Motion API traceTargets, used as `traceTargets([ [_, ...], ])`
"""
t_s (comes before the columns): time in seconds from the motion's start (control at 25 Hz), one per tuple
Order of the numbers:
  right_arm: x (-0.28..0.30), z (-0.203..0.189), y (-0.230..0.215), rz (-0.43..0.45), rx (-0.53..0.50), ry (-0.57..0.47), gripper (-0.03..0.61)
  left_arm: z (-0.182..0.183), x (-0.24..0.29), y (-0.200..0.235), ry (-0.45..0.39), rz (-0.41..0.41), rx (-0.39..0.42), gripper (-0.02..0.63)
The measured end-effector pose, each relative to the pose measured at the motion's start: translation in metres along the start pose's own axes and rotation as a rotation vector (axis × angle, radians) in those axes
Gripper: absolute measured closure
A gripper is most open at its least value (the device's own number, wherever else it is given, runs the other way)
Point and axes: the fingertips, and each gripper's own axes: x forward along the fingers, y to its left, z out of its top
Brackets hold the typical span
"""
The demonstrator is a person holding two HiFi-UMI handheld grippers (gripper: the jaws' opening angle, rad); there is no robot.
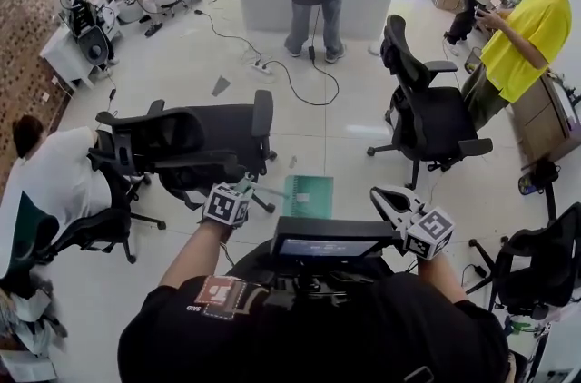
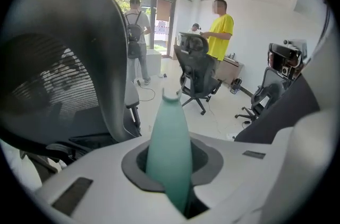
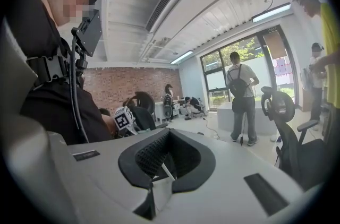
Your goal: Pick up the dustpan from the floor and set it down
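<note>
Left forearm stretched forward, left gripper (image 1: 246,187) angled down, jaws clamped on teal handle (image 2: 169,148) of dustpan (image 1: 310,196). Dustpan in air, centre, just right of that gripper. Right gripper (image 1: 379,197) near-level, jaws together, empty. Count: one dustpan, two grippers.

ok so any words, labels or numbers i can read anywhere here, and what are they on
No text here can be read.
The patch on the person's black sleeve: its print is too small and blurred to read.
The marker cubes: black-and-white square patterns only, no words.
The dustpan: no print that can be made out.
</note>
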Motion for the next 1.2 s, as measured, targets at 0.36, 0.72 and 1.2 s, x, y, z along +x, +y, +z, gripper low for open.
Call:
traceTargets([
  [0.36, -0.006, 0.008, -0.012, -0.008, -0.004, -0.017, 0.569, 0.006, 0.007, -0.004, -0.022, -0.062, -0.107, 0.552],
  [0.72, -0.004, 0.008, -0.014, -0.020, -0.008, -0.017, 0.569, 0.011, 0.011, -0.005, -0.014, -0.054, -0.089, 0.552],
  [1.2, 0.001, -0.014, -0.036, -0.039, 0.024, 0.028, 0.569, -0.004, 0.067, 0.007, 0.055, -0.022, -0.096, 0.551],
])
